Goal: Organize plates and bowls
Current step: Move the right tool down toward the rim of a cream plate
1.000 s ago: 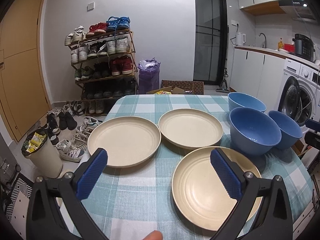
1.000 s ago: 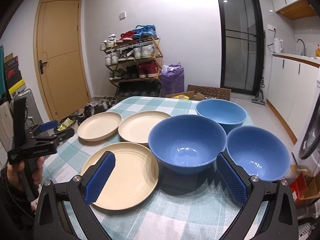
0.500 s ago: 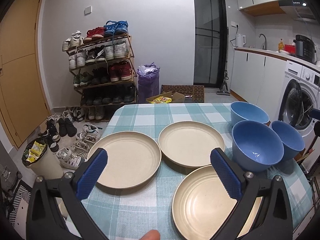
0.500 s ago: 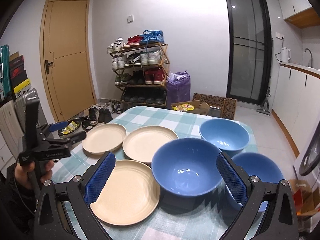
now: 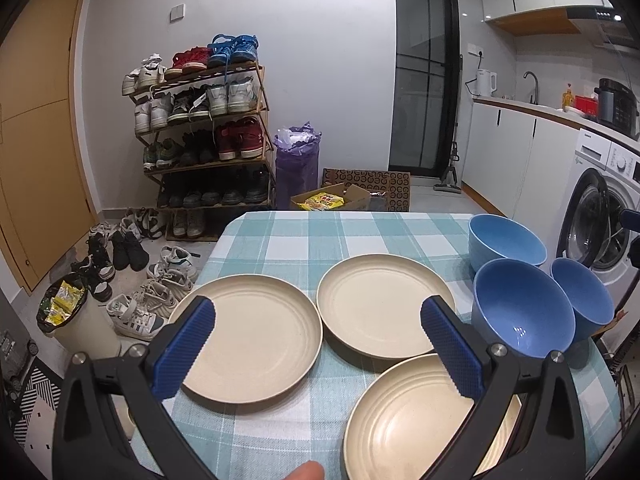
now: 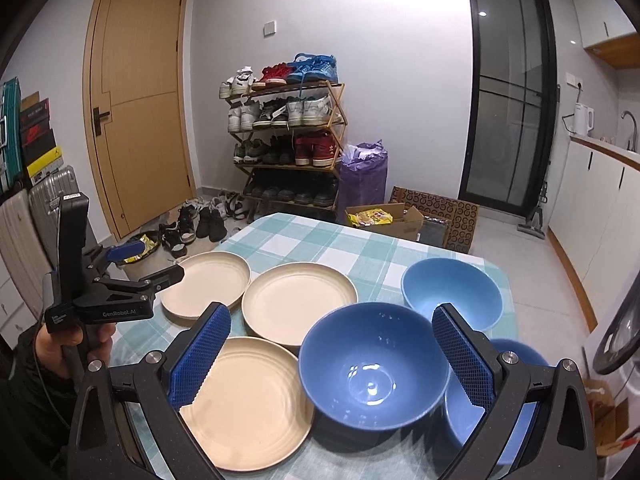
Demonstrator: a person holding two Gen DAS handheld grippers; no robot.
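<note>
Three cream plates lie on the checked table: a left plate (image 5: 252,340) (image 6: 206,282), a far plate (image 5: 384,308) (image 6: 298,300) and a near plate (image 5: 408,420) (image 6: 248,400). To their right stand three blue bowls: a far bowl (image 5: 506,240) (image 6: 452,292), a middle bowl (image 5: 520,312) (image 6: 374,360) and a right bowl (image 5: 582,292) (image 6: 516,412), partly hidden by a finger in the right wrist view. My left gripper (image 5: 317,308) (image 6: 156,260) is open and empty above the plates' near side. My right gripper (image 6: 332,314) hovers open and empty, short of the middle bowl.
The table's teal checked cloth (image 5: 304,240) ends just beyond the dishes. On the floor to the left are loose shoes (image 5: 160,292) and a bin (image 5: 76,320). A shoe rack (image 5: 208,140) stands by the wall, a washing machine (image 5: 604,220) at the right. A hand (image 6: 80,344) holds the left gripper.
Both grippers have drawn back and up from the table, so the dishes sit lower and smaller in both views. Both stay open. No dish has moved.
</note>
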